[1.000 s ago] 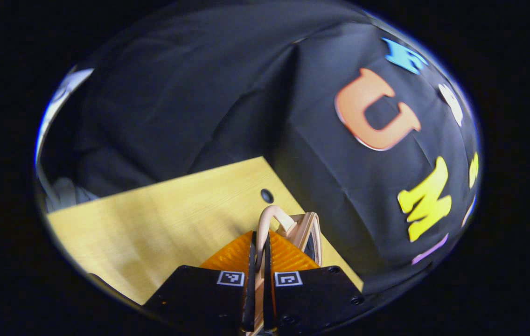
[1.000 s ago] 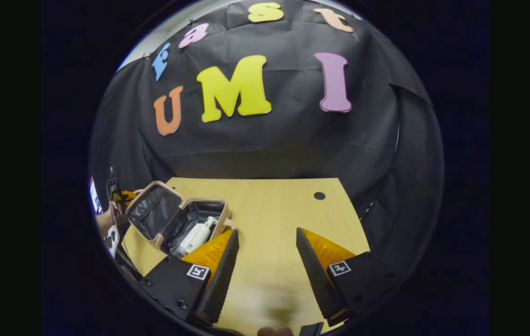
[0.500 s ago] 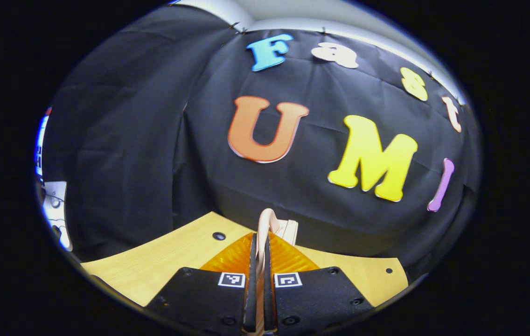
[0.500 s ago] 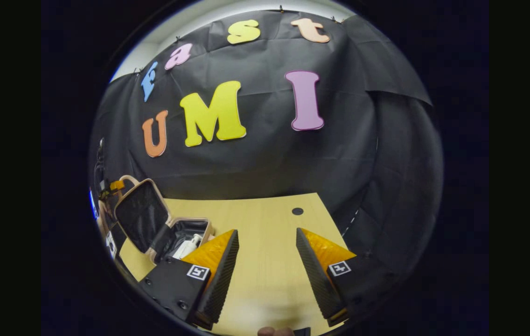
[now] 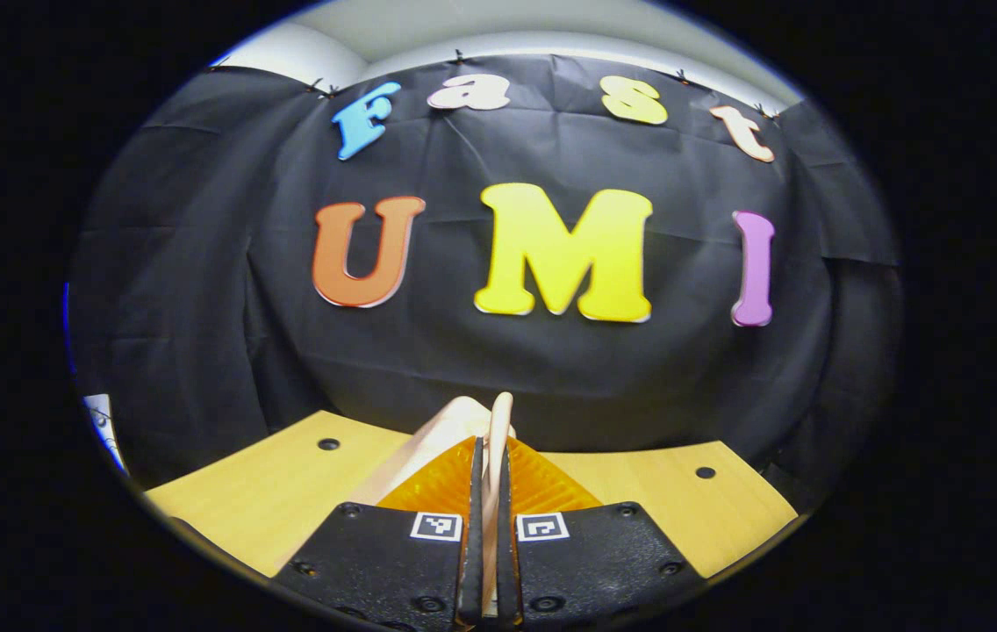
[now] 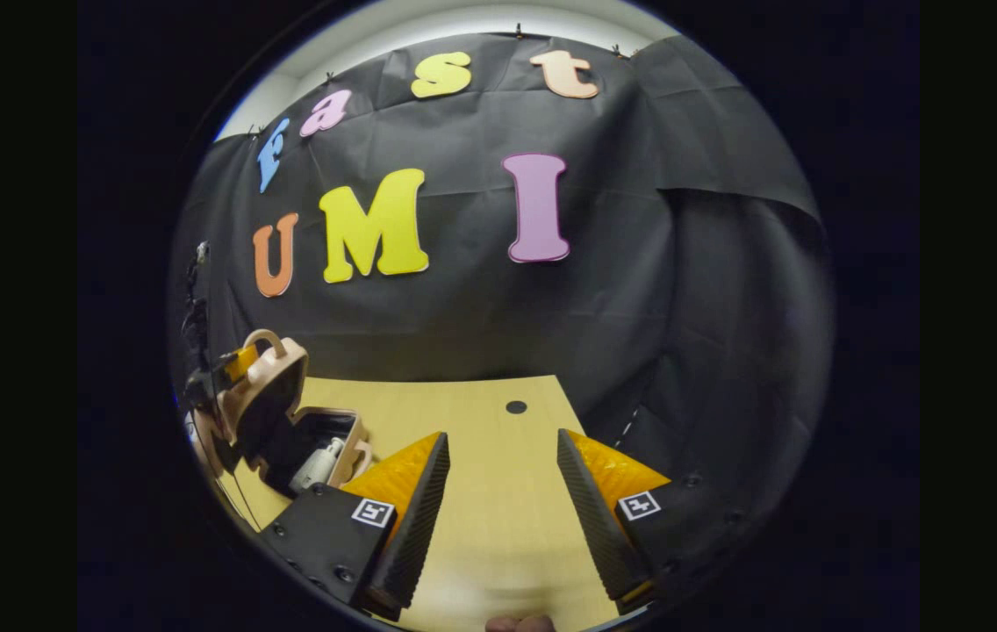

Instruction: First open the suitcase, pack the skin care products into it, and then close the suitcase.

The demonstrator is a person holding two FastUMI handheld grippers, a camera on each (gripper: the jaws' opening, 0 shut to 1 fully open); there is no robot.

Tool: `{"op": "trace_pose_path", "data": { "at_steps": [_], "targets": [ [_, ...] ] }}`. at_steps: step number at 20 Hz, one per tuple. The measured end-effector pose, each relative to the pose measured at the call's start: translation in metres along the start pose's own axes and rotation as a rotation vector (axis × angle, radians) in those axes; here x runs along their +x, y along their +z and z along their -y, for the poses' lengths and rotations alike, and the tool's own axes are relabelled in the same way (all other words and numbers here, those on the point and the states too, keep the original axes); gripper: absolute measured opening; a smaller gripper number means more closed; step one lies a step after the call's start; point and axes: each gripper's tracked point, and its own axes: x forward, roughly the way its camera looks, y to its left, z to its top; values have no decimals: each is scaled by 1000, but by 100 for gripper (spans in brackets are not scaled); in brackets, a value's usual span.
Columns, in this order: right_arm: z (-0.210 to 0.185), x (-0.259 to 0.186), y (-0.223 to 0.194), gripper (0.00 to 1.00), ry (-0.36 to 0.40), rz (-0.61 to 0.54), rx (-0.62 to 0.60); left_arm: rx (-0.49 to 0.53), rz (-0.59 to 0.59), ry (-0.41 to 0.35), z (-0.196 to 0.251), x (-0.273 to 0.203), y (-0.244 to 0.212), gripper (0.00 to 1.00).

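Between your left gripper's [image 5: 487, 491] closed fingers sits the suitcase [image 6: 275, 412] handle [image 5: 495, 439], lid half-raised, a bottle [image 6: 316, 465] inside, while your right gripper [image 6: 498, 491] hangs open, well right of it.

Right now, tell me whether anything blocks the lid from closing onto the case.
Nothing visible does. The left gripper is shut on the lid's handle. In the right gripper view the lid tilts over the case, and the white bottle lies down inside, below the rim. The right gripper hangs open, apart from it.
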Motion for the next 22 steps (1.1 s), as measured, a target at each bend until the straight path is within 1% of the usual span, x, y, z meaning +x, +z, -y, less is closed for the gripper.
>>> {"op": "trace_pose_path", "data": {
  "at_steps": [2,4,7,10,12,15,17,19,20,21,22],
  "targets": [
    [11,-4,-4,75,-17,-18,-5,23,-26,-27,58,-8,-33,9],
    [21,-7,-5,75,-30,-31,-19,43,-59,-56,85,-7,-60,9],
    [36,-8,-6,74,-52,-54,-43,60,-119,-86,112,-3,-102,9],
    [48,-4,-7,74,-66,-66,-56,119,-142,-90,130,-3,-128,9],
    [46,-1,-8,74,-62,-73,-56,152,-155,-93,135,-3,-145,9],
    [40,2,-12,74,-41,-86,-70,166,-196,-85,140,-4,-168,9],
    [36,1,-13,74,-27,-87,-85,207,-175,-66,140,-4,-168,9],
    [34,3,-14,74,-14,-90,-91,222,-203,-62,146,-4,-174,12],
    [33,5,-13,74,-8,-89,-87,220,-217,-68,149,-5,-178,15],
    [32,6,-12,74,-3,-87,-84,210,-240,-74,153,-6,-182,17],
    [31,7,-12,74,2,-86,-83,205,-255,-85,158,-8,-185,21]
  ]
}}
